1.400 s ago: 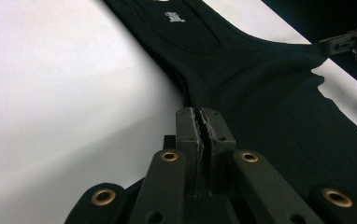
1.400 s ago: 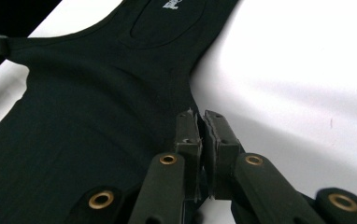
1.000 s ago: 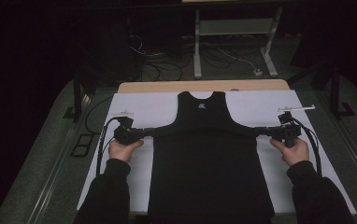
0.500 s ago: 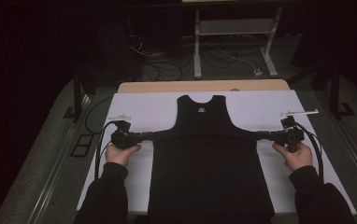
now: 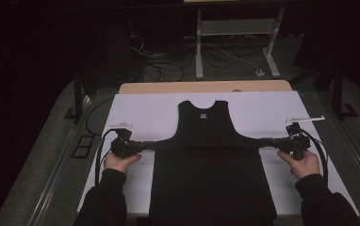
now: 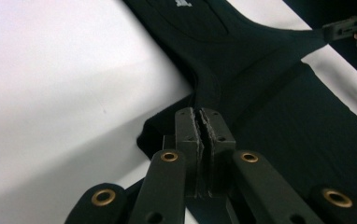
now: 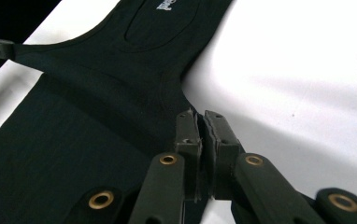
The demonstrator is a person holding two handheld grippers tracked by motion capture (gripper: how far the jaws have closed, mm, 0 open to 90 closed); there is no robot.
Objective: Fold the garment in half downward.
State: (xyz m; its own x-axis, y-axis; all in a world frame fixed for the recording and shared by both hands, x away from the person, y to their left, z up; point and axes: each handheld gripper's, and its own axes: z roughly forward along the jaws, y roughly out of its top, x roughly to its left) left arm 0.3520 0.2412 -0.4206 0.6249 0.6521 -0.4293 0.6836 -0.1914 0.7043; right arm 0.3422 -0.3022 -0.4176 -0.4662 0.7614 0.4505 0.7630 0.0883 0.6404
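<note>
A black sleeveless top (image 5: pixel 211 183) lies flat on a white sheet (image 5: pixel 140 108), neck opening at the far end. My left gripper (image 5: pixel 143 144) is shut on the top's left side just below the armhole, and my right gripper (image 5: pixel 264 141) is shut on the matching spot on the right side. The cloth between them is pulled into a taut band. In the left gripper view the jaws (image 6: pixel 199 116) pinch a fold of black fabric (image 6: pixel 242 70). In the right gripper view the jaws (image 7: pixel 198 119) pinch the fabric edge (image 7: pixel 120 93) the same way.
The white sheet covers a wooden table (image 5: pixel 168 87), with bare sheet at both sides of the top. Cables (image 5: pixel 95 155) trail off the left gripper toward the table's left edge. Behind the table stand a metal frame (image 5: pixel 199 52) and floor cables (image 5: pixel 225 54).
Both hands have drawn a little outward, left hand to the left and right hand to the right, and the top's sides are stretched wider. Both grips are unchanged.
</note>
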